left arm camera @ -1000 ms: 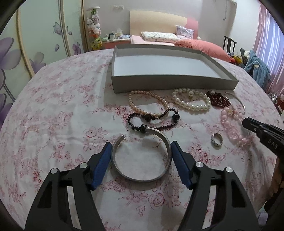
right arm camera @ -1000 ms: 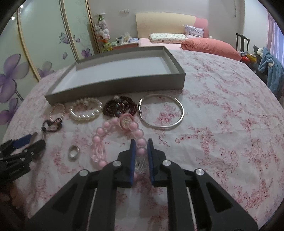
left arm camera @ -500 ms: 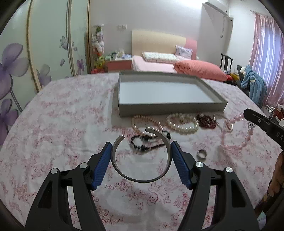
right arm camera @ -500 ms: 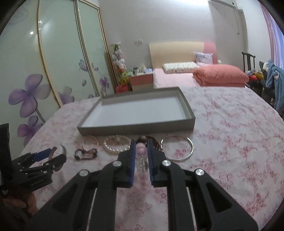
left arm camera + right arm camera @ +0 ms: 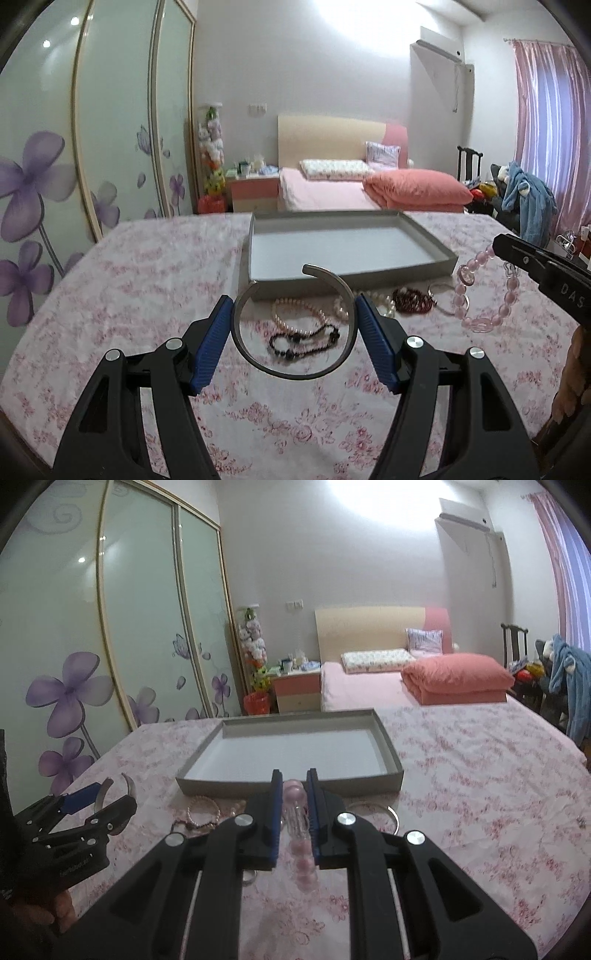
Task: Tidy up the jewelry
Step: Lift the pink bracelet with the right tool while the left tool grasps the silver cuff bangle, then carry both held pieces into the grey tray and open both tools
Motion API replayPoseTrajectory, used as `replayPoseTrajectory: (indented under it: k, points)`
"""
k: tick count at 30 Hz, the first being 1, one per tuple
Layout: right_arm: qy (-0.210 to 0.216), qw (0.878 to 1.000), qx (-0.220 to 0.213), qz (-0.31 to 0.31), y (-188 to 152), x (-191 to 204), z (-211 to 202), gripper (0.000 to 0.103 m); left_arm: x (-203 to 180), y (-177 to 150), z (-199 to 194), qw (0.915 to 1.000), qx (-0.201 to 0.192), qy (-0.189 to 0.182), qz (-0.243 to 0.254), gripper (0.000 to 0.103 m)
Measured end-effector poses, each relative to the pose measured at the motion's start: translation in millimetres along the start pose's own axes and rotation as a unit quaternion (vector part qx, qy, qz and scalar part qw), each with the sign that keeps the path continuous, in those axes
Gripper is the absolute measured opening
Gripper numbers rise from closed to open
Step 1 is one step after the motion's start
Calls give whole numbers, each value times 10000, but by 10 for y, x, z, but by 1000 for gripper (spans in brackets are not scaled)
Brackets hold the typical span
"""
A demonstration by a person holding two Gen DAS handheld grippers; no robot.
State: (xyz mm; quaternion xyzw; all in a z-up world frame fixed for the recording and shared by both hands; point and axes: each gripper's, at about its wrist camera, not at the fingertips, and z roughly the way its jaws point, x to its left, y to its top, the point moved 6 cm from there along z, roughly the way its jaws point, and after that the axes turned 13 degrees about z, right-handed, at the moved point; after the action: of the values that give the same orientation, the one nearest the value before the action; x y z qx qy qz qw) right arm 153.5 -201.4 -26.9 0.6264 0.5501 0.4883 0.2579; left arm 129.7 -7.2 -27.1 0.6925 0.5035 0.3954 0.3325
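The left gripper (image 5: 295, 321) holds the open silver bangle (image 5: 295, 371) flat between its blue pads, one pad on each side, up in the air over the flowery cloth (image 5: 129, 295). The right gripper (image 5: 293, 812) has its jaws pressed close on the pink bead bracelet (image 5: 293, 795), which hangs down in a loop.

A second ago both pieces lay on the cloth. Now both are lifted, and the grey tray (image 5: 347, 280) looks lower and closer.

Only the left view shows the whole pink loop (image 5: 484, 291) dangling, and the black bead strand (image 5: 303, 341) and pearls (image 5: 295, 310) left on the cloth. Only the right view shows the thin silver hoop (image 5: 391, 812) fully.
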Motion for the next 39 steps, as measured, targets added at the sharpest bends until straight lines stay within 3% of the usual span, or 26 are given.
replayPoseTrajectory:
  k: [12, 21, 30, 39]
  points:
    - [-58, 9962, -815, -310, 385, 194, -141, 14, 21, 403, 35, 9977, -585, 285, 169, 68]
    - [-150, 9930, -1125, -329, 736, 221, 73, 14, 76, 679, 339, 9966, -700, 417, 71, 68]
    - [-377, 9944, -955, -245, 864, 143, 709, 14, 25, 840, 872, 9972, -612, 385, 197, 68]
    - [-430, 9982, -419, 59, 800, -29, 1490, 14, -44, 749, 1444, 9994, -147, 218, 236, 68]
